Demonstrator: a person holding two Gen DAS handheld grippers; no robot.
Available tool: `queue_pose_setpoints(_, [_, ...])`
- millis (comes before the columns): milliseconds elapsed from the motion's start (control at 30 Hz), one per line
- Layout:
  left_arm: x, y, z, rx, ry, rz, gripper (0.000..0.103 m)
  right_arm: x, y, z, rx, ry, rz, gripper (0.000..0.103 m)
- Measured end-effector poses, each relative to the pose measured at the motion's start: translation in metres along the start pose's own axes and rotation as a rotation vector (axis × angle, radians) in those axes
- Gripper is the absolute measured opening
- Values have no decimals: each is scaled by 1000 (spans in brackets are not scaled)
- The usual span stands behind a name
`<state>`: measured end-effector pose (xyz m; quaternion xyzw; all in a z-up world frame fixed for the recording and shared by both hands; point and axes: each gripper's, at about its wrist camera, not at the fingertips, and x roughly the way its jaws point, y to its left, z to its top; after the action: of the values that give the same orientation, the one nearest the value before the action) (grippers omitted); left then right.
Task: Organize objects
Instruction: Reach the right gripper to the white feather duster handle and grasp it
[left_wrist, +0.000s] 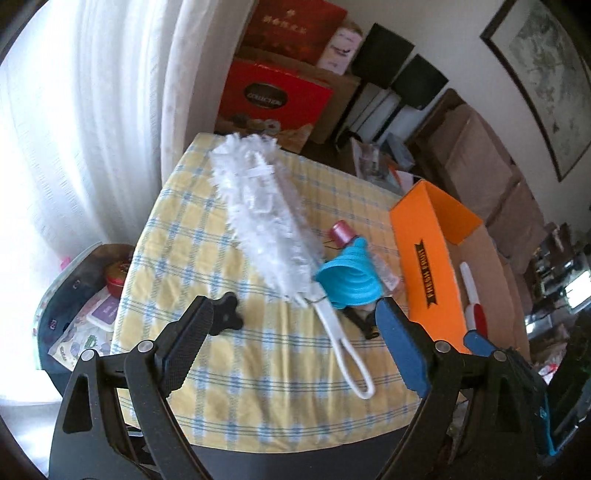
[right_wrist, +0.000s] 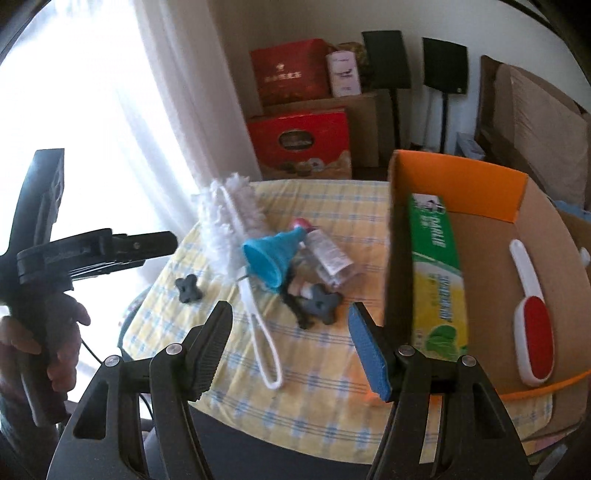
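Note:
A white fluffy duster (left_wrist: 258, 206) (right_wrist: 229, 225) with a looped handle lies across the yellow checked tablecloth (left_wrist: 221, 369) (right_wrist: 325, 369). A blue funnel (left_wrist: 347, 280) (right_wrist: 273, 258), a pink-capped clear bottle (left_wrist: 343, 232) (right_wrist: 328, 254) and black knobs (left_wrist: 225, 314) (right_wrist: 188, 290) lie near it. An orange cardboard box (left_wrist: 428, 273) (right_wrist: 454, 177) stands at the right, holding a red-and-white lint brush (left_wrist: 474, 306) (right_wrist: 532, 317) and a green-yellow carton (right_wrist: 437, 280). My left gripper (left_wrist: 295, 325) is open and empty above the duster handle. My right gripper (right_wrist: 291, 332) is open and empty beside the box.
Red gift boxes (left_wrist: 273, 96) (right_wrist: 303, 140) and brown cartons stand behind the table. A white curtain (left_wrist: 92, 129) hangs at the left. A low stand with a red tin (left_wrist: 116, 277) sits left of the table. The left hand-held gripper (right_wrist: 92, 247) shows at the left.

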<state>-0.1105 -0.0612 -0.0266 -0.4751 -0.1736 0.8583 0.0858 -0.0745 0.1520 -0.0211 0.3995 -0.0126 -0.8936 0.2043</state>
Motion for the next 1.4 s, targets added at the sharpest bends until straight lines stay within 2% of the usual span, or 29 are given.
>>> queue_pose_setpoints(67, [2, 6, -1, 0, 0, 19, 89, 4, 6, 0, -9, 6, 6, 67])
queue_pose_setpoints(133, [2, 7, -1, 2, -2, 30, 93, 10, 10, 0, -9, 16, 18, 69])
queue_pose_setpoints(200, [2, 9, -2, 7, -9, 45, 95, 14, 13, 0, 1, 13, 19, 83])
queue_pose_setpoints(367, [1, 12, 0, 33, -24, 98, 98, 23, 19, 0, -20, 14, 8, 84])
queue_pose_setpoints(467, [0, 14, 1, 49, -34, 133, 98, 29, 22, -1, -24, 22, 7, 89])
queue_pose_setpoints(600, [0, 17, 3, 65, -43, 160, 98, 36, 26, -1, -33, 29, -4, 89])
queue_pose_setpoints(867, [9, 25, 9, 75, -26, 162, 98, 53, 35, -3, -63, 61, -26, 89])
queue_pose_setpoints(1133, [30, 24, 21, 98, -4, 176, 98, 73, 36, -8, -65, 101, -36, 81])
queue_pose_setpoints(1400, [63, 17, 32, 89, 41, 149, 98, 91, 35, -11, -62, 143, -40, 62])
